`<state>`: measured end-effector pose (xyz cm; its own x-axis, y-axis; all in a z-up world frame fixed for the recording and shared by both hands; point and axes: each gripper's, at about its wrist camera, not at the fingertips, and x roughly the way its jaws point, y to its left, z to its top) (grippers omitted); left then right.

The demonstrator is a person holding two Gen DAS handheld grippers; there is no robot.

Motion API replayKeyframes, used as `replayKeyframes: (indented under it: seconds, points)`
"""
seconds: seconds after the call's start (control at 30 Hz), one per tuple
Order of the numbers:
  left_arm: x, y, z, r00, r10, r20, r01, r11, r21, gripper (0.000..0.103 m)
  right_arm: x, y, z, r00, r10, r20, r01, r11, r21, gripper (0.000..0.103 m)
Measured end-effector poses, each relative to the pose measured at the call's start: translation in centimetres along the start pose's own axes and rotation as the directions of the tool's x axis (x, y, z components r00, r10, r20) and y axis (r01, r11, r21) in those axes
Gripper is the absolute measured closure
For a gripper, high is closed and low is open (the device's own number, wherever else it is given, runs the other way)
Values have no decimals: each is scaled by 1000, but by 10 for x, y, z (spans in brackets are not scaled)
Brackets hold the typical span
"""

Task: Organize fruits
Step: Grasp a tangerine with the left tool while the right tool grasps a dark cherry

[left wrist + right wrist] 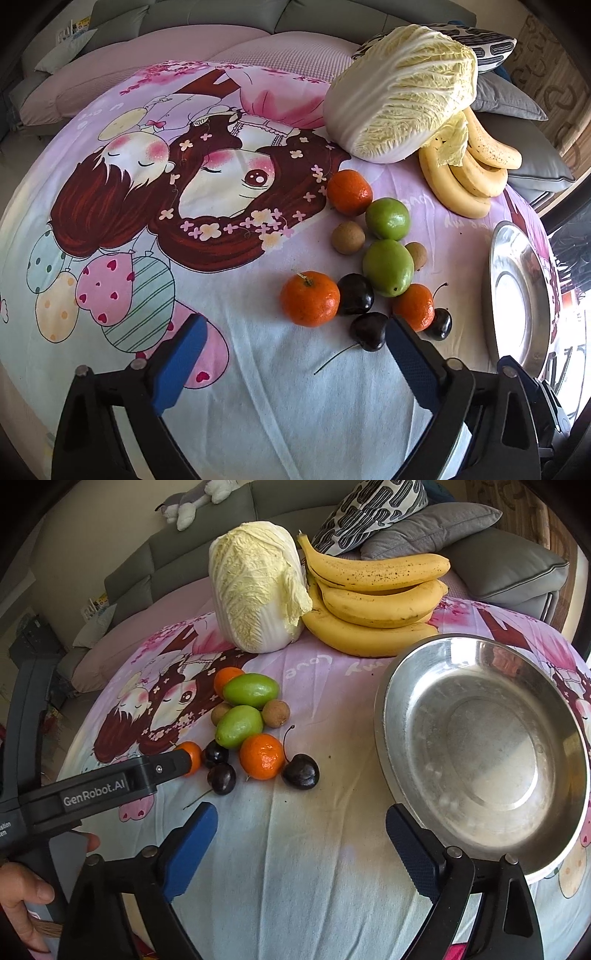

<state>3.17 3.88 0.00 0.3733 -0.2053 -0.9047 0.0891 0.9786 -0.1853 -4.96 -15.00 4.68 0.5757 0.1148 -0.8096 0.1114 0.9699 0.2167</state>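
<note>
Your left gripper (291,334) has its blue-padded jaws spread wide with nothing between them, only bare cloth; its right pad (410,354) sits right against a dark cherry (370,331), though you cannot tell if they touch. Your right gripper (301,825) stands just as wide and empty over the pale blue part of the cloth, its right finger beside the rim of the steel bowl (384,716).

Just beyond the left tongs lies the fruit cluster, packed close on the printed cloth (258,387). The three mandarins are glossy orange with dimpled skin: one (309,298) nearest, with a green stem nub, one (413,306) behind the right pad, one (349,192) at the far end. Two smooth green oval fruits (388,218) (388,267) lie down the middle, flanked by two small, dull brown round fruits (348,237) (416,254). The cherries are near black and shiny; a second (355,293) touches the near mandarin, a third (440,323) lies at the right.

Farther back stands a crinkly, pale yellow-white napa cabbage (399,96), with a bunch of speckled yellow bananas (469,173) against it. The bowl is wide, shallow, brushed metal, empty, to the right of the cluster. The cloth is soft, creased cotton with a cartoon print
</note>
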Motion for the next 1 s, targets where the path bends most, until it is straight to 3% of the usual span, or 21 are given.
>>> replayKeyframes:
  seconds: [0.2, 0.4, 0.6, 0.77, 1.0]
  points:
    - [16, 10, 6, 997, -34, -69, 29, 997, -65, 30, 19, 6, 15, 998, 22, -51, -23, 1000, -19, 26]
    - [25, 8, 13, 995, -47, -93, 41, 997, -66, 45, 36, 6, 23, 993, 46, -107, -49, 999, -23, 45]
    - [33, 4, 21, 992, -67, -104, 61, 996, -67, 56, 49, 3, 30, 988, 53, -143, -56, 998, -20, 54]
    - [40, -2, 27, 993, -72, -96, 66, 996, -64, 64, 51, 2, 32, 986, 72, -150, -75, 997, -17, 55]
    - [36, 4, 25, 993, -79, -91, 73, 995, -73, 64, 48, 0, 31, 983, 80, -165, -84, 996, -19, 58]
